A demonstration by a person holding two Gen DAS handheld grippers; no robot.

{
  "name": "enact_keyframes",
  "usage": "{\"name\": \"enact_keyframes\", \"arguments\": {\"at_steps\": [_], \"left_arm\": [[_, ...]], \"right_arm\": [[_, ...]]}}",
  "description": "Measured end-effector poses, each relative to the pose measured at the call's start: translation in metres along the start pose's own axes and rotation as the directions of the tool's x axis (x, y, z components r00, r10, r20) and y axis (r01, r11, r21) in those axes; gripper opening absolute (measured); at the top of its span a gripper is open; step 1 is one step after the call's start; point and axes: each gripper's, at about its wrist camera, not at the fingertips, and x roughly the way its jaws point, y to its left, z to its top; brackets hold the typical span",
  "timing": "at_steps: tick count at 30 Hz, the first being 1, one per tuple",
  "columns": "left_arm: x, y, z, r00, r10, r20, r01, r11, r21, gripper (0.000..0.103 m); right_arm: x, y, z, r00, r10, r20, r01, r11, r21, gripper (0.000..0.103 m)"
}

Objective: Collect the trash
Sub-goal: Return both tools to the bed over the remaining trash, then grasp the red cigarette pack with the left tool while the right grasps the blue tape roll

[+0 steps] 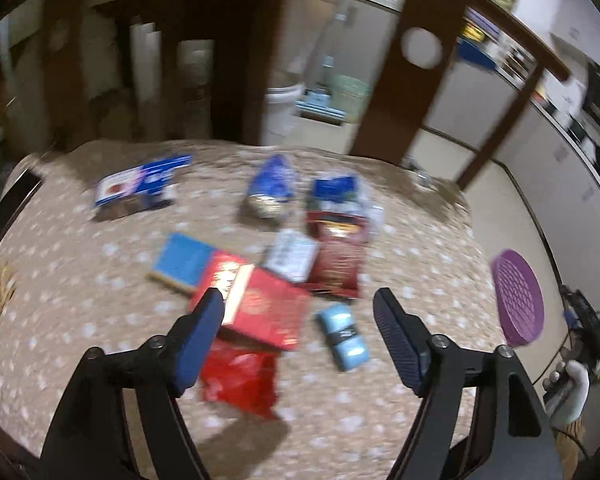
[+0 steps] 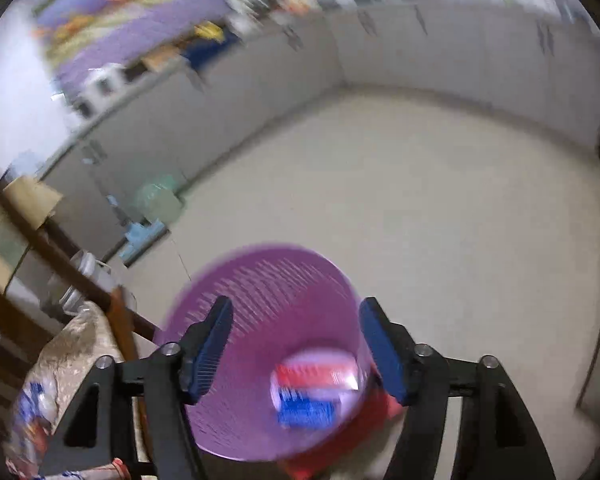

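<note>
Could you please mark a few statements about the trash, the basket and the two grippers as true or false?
1. The left gripper is open above wrappers on the patterned cloth. True.
2. The purple basket is empty. False: a red, white and blue package shows inside it.
3. The right gripper is clamped on a wrapper. False: it is open, nothing between its pads.
4. A light blue packet lies beside the red box. True.
5. The basket sits on the cloth. False: it stands off it, to the side.
</note>
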Motion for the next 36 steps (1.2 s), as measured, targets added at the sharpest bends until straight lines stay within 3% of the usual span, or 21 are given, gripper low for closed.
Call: {"name": "enact_keyframes", "arguments": {"at_steps": [2, 3, 6, 10, 14, 19, 25, 26, 27, 28, 31, 33, 34, 35, 36], "left_arm": [[-0.004, 0.014, -0.002, 1.0, 0.015, 0.006, -0.015, 0.999, -0.029, 0.08], [-0.006, 0.023, -0.004, 1.0, 0.026, 0.006, -0.026, 0.999, -0.046, 0.08], [-0.007, 0.04, -0.009, 0.999, 0.047, -0.009, -0.047, 0.996, -0.071, 0.08], [-0.002, 0.051, -0.017, 0.995, 0.098, -0.036, -0.1, 0.993, -0.064, 0.08], [0.009, 0.058, -0.014, 0.993, 0.104, -0.059, -0.108, 0.992, -0.058, 0.08], [0.033, 0.057, -0.006, 0.992, 0.084, -0.092, -0.088, 0.995, -0.037, 0.08], [0.073, 0.046, 0.012, 0.988, 0.074, -0.135, -0.071, 0.997, 0.031, 0.08], [0.079, 0.045, 0.014, 0.986, 0.063, -0.152, -0.059, 0.998, 0.028, 0.075], [0.086, 0.045, 0.015, 0.984, 0.039, -0.175, -0.037, 0.999, 0.012, 0.061], [0.089, 0.045, 0.015, 0.982, -0.017, -0.189, 0.015, 1.0, -0.016, 0.056], [0.085, 0.038, 0.012, 0.977, -0.057, -0.205, 0.055, 0.998, -0.014, 0.043], [0.082, 0.034, 0.005, 0.97, -0.085, -0.228, 0.087, 0.996, -0.003, 0.042], [0.079, 0.031, 0.002, 0.967, -0.085, -0.238, 0.09, 0.996, 0.011, 0.042], [0.078, 0.03, -0.001, 0.965, -0.093, -0.247, 0.1, 0.995, 0.018, 0.042], [0.075, 0.028, -0.004, 0.958, -0.115, -0.262, 0.127, 0.992, 0.029, 0.042]], "right_arm": [[-0.021, 0.034, -0.006, 0.989, 0.053, 0.137, -0.039, 0.994, -0.1, 0.098], [-0.026, 0.048, -0.009, 0.982, 0.1, 0.161, -0.079, 0.988, -0.136, 0.099], [-0.023, 0.087, -0.017, 0.969, 0.235, 0.078, -0.218, 0.959, -0.181, 0.099], [-0.012, 0.144, -0.037, 0.942, 0.324, -0.085, -0.335, 0.91, -0.244, 0.092], [-0.014, 0.193, -0.068, 0.881, 0.409, -0.239, -0.468, 0.828, -0.31, 0.087], [-0.031, 0.232, -0.111, 0.826, 0.453, -0.335, -0.561, 0.721, -0.408, 0.087], [-0.038, 0.271, -0.159, 0.72, 0.477, -0.504, -0.689, 0.576, -0.44, 0.084], [-0.039, 0.277, -0.17, 0.691, 0.478, -0.543, -0.718, 0.546, -0.432, 0.083], [-0.039, 0.281, -0.18, 0.671, 0.476, -0.568, -0.735, 0.527, -0.427, 0.081], [-0.039, 0.287, -0.188, 0.659, 0.472, -0.585, -0.746, 0.512, -0.427, 0.08], [-0.044, 0.302, -0.22, 0.627, 0.439, -0.644, -0.774, 0.45, -0.446, 0.068], [-0.042, 0.309, -0.236, 0.618, 0.407, -0.673, -0.779, 0.43, -0.456, 0.049], [-0.042, 0.311, -0.241, 0.622, 0.383, -0.683, -0.775, 0.428, -0.466, 0.032], [-0.041, 0.311, -0.243, 0.644, 0.364, -0.673, -0.757, 0.434, -0.489, 0.03], [-0.042, 0.308, -0.239, 0.647, 0.365, -0.669, -0.753, 0.442, -0.487, 0.028]]}}
